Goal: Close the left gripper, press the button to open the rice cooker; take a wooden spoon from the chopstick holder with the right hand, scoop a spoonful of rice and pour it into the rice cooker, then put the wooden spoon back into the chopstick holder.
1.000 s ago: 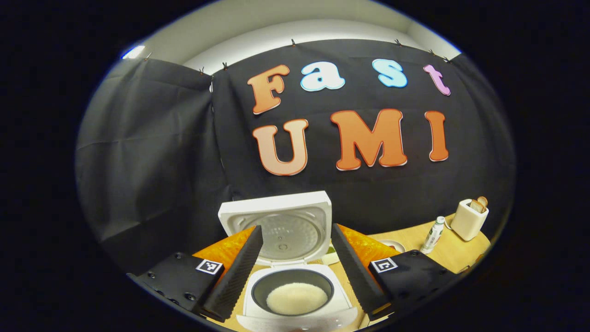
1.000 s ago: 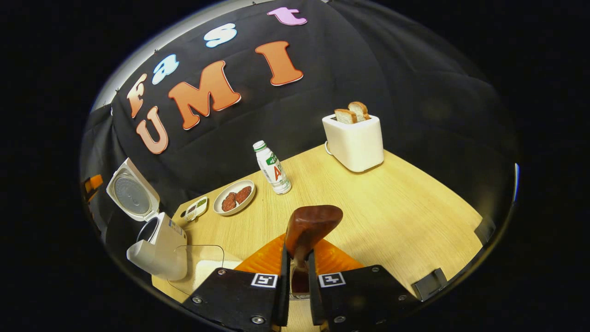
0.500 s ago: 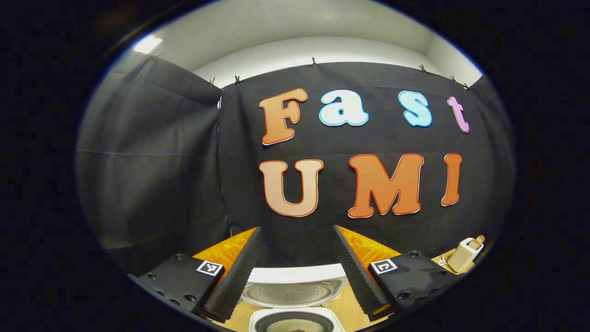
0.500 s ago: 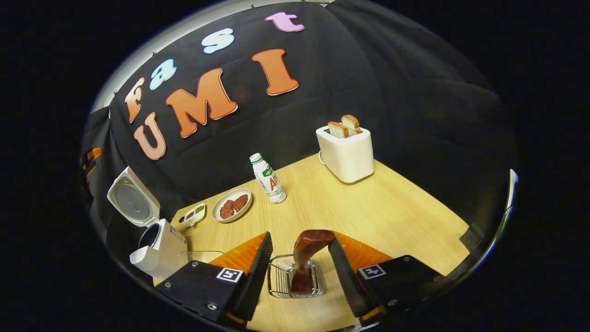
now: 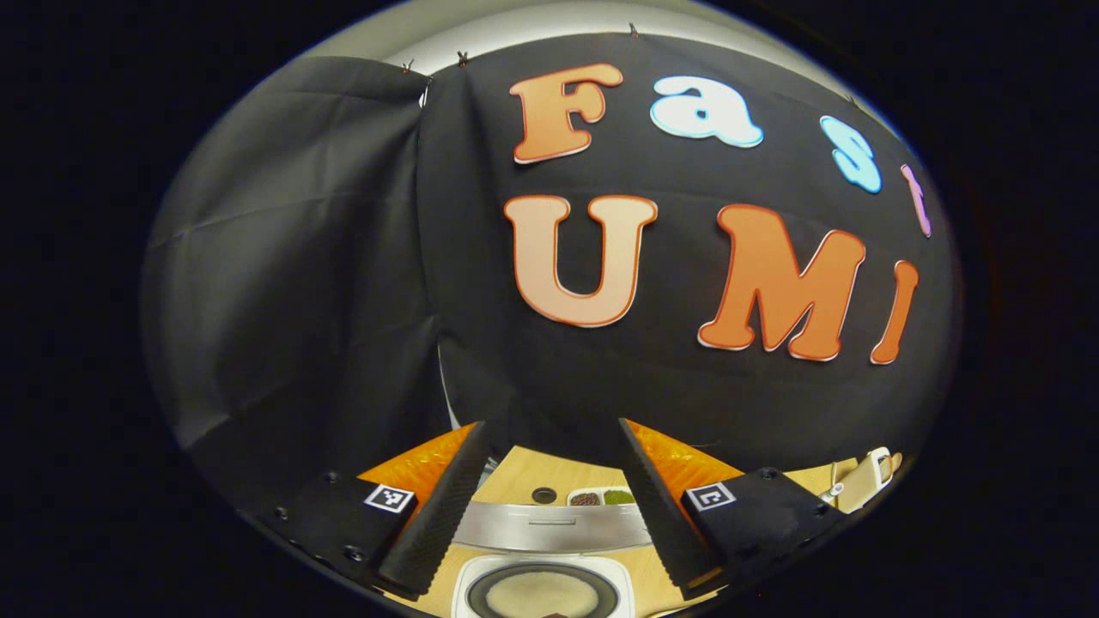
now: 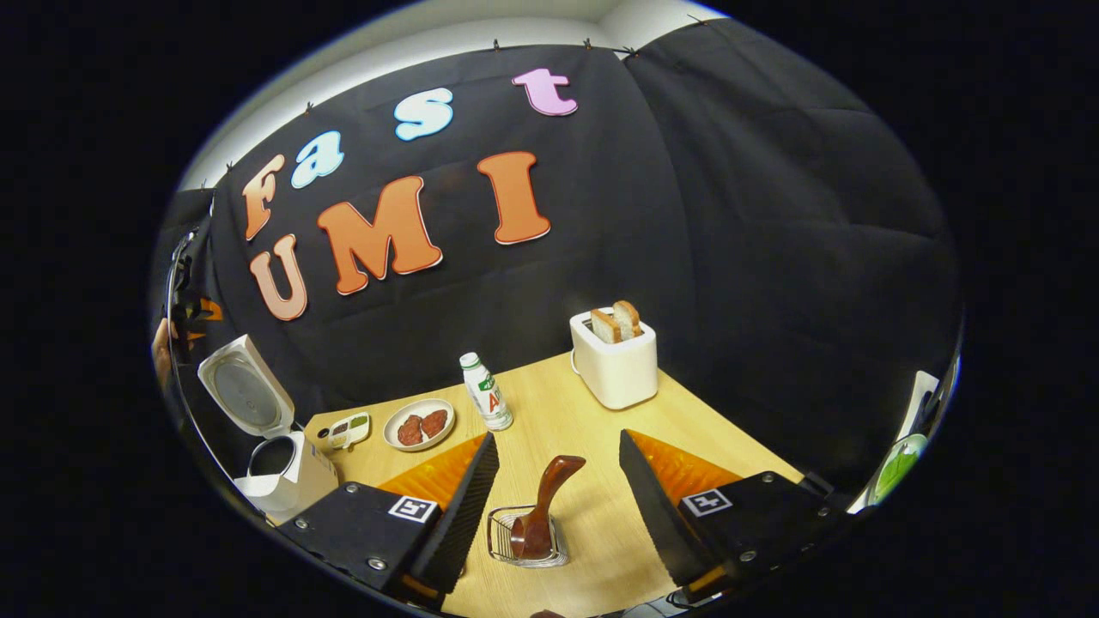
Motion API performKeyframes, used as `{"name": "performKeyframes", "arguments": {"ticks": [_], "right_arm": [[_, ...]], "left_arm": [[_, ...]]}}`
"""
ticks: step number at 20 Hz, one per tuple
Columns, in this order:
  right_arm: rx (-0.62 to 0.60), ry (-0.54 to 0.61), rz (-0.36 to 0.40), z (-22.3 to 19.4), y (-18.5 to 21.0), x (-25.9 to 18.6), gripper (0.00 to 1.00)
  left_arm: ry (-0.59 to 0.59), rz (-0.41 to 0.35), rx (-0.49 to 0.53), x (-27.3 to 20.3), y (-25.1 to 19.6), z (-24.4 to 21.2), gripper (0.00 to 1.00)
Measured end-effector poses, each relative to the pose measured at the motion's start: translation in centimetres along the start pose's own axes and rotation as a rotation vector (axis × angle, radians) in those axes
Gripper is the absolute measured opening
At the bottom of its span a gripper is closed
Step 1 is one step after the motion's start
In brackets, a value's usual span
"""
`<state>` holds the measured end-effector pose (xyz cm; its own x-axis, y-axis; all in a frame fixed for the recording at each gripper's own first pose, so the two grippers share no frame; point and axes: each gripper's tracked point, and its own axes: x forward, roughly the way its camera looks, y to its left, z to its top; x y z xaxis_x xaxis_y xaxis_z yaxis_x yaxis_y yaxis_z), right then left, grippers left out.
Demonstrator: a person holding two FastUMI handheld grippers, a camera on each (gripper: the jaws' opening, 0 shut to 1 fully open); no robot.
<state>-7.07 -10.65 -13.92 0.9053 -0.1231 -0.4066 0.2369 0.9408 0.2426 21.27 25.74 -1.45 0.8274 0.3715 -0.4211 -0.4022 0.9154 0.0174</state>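
The wooden spoon (image 6: 547, 505) stands tilted in the wire chopstick holder (image 6: 525, 536) on the table (image 6: 592, 429), between the spread fingers of the empty right gripper (image 6: 556, 489), touching neither. At the table's left end sits the rice cooker (image 6: 279, 468), lid raised. The left gripper (image 5: 549, 481), fingers spread and empty, hangs above the cooker's rice-filled pot (image 5: 541, 594).
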Motion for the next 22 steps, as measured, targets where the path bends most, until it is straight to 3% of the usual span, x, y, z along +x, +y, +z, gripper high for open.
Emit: {"name": "performKeyframes", "arguments": {"ticks": [3, 5, 9, 11, 16, 22], "right_arm": [[-0.004, -0.020, -0.026, 0.6, -0.8, -1.4, 0.90], [-0.012, -0.015, -0.044, 0.6, -1.5, -1.8, 0.91], [-0.009, -0.009, -0.052, 0.5, -1.7, -1.8, 0.91], [-0.005, -0.004, -0.042, 0.2, -1.3, -1.6, 0.91], [-0.020, 0.009, -0.012, -0.4, -0.7, -1.0, 0.91], [0.012, 0.034, 0.026, -1.1, 0.3, 0.1, 0.91]], "left_arm": [[0.163, 0.000, -0.026, 2.0, -0.6, -4.1, 0.99], [0.198, 0.018, 0.015, 2.5, -0.3, -4.3, 0.99], [0.311, -0.041, 0.073, 2.4, -2.0, -6.4, 0.99], [0.414, -0.081, 0.043, 1.5, -3.3, -9.0, 0.99], [0.533, -0.102, 0.066, -2.3, -3.7, -13.1, 0.99], [0.672, -0.088, 0.058, -5.6, -3.4, -19.1, 0.99]]}}
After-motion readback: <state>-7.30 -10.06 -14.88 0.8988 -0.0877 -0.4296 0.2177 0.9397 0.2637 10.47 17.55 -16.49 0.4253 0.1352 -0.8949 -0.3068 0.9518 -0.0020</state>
